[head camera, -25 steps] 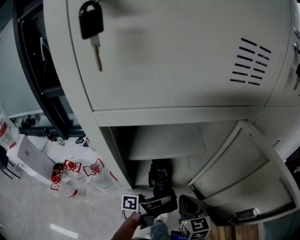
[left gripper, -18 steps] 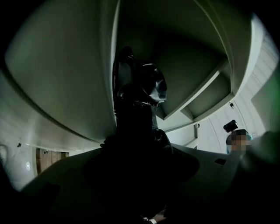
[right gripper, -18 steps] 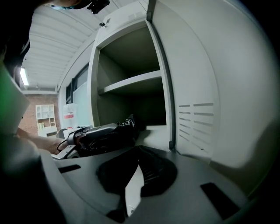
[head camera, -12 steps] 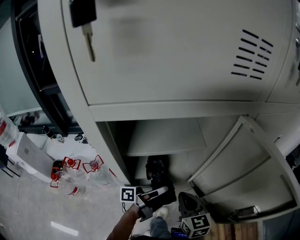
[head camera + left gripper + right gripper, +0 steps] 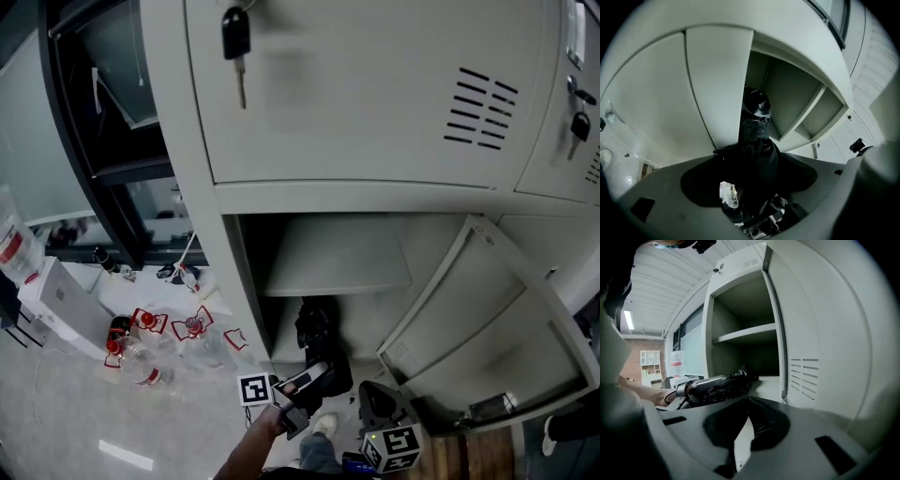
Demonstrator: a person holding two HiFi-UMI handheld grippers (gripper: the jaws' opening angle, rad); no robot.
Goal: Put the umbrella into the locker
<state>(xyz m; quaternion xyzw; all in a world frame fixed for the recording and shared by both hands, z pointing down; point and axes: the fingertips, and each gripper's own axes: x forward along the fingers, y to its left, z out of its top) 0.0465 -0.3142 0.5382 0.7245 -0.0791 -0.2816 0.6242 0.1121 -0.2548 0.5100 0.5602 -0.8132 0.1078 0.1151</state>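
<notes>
A folded black umbrella (image 5: 317, 345) points tip first into the open lower locker compartment (image 5: 281, 323), its front end lying on the compartment floor. My left gripper (image 5: 302, 392) is shut on the umbrella's rear end, just outside the locker mouth. In the left gripper view the umbrella (image 5: 757, 150) runs from between the jaws up into the opening. My right gripper (image 5: 382, 412) hangs to the right, below the swung-open door (image 5: 478, 323), with its jaws together and nothing in them. The right gripper view shows the umbrella (image 5: 729, 380) and the left gripper (image 5: 696, 386) at the locker floor.
A shelf (image 5: 333, 272) splits the compartment above the umbrella. A key (image 5: 236, 42) hangs in the upper door's lock. On the floor to the left lie several plastic bottles (image 5: 150, 342) and a white box (image 5: 61, 305), beside a dark window frame (image 5: 89, 141).
The head view has swung, so the key now sits further right in the picture. The left gripper and the umbrella have barely moved at the locker mouth.
</notes>
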